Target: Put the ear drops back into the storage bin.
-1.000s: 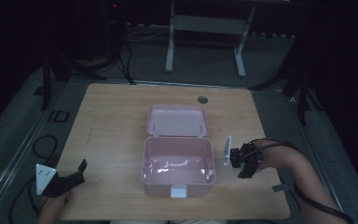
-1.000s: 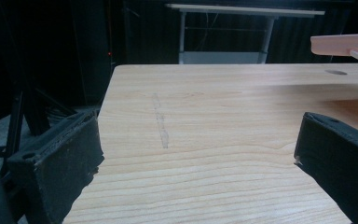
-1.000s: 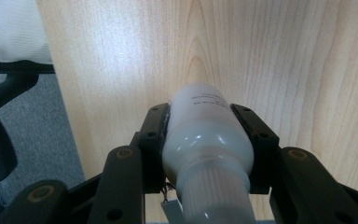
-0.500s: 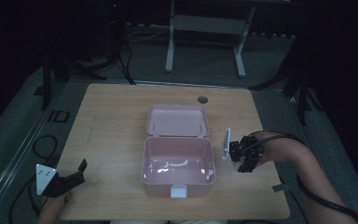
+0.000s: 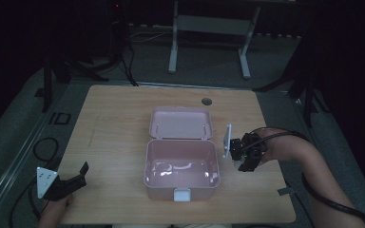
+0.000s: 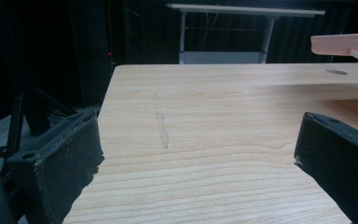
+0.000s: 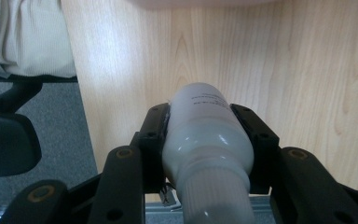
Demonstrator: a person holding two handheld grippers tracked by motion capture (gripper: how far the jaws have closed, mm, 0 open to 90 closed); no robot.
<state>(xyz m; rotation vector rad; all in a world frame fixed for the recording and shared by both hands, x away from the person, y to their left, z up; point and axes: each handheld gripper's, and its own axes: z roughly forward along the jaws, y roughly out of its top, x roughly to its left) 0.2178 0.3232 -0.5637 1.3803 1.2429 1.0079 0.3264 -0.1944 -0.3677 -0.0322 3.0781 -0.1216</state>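
Pink and open, the lunch box [image 5: 181, 161] sits mid-table [image 5: 114, 123], lid laid back. Coming in from the right edge, the right forearm reaches inward, its right gripper [image 5: 245, 153] hanging just beside the box's right wall. The right gripper view shows what the high view is too dim to reveal: jaws closed on a white bottle [image 7: 205, 140], whose cap end is cut off below. At the near left corner, the left gripper [image 5: 71, 181] rests with jaws spread wide and nothing between them.
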